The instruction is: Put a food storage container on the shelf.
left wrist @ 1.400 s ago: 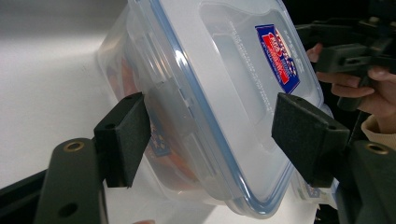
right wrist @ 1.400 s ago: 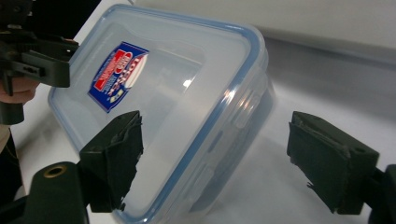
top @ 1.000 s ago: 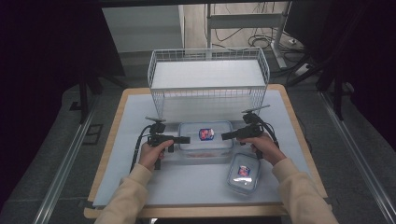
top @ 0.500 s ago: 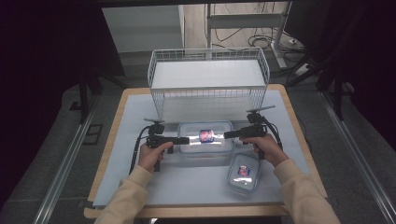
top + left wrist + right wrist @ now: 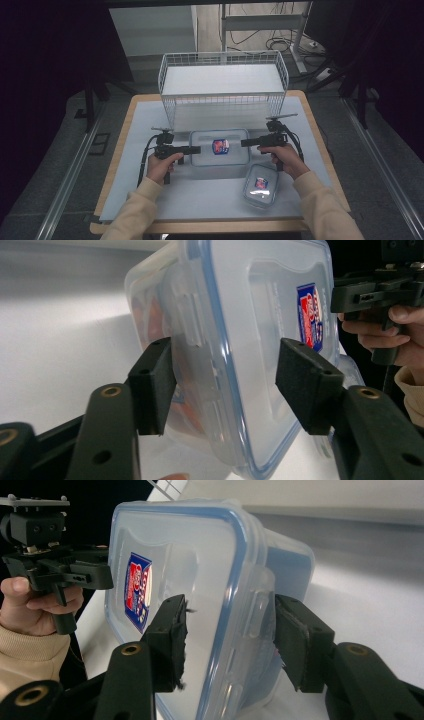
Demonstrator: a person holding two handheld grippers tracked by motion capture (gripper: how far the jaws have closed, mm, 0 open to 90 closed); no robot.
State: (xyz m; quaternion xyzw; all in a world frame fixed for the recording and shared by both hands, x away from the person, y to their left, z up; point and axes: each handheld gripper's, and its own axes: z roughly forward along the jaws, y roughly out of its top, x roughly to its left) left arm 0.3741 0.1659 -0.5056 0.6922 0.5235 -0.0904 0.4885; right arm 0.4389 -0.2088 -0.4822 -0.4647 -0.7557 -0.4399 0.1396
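Container (image 5: 220, 147) — left claw (image 5: 222, 385) and right claw (image 5: 227, 635) straddle its ends.

I'm wearing cream sleeves (image 5: 142, 200), wielding black grippers (image 5: 195, 149) with brass-ringed screw holes and trailing black cables (image 5: 145, 160).

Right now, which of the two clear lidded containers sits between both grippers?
The larger container, just in front of the wire basket; the left gripper and right gripper flank its ends. The smaller container lies nearer the person.

Lab-type recording bay indicated: table (image 5: 125, 165) ringed by dark curtains (image 5: 50, 50), floor rails (image 5: 70, 170), loose cables (image 5: 260, 30).
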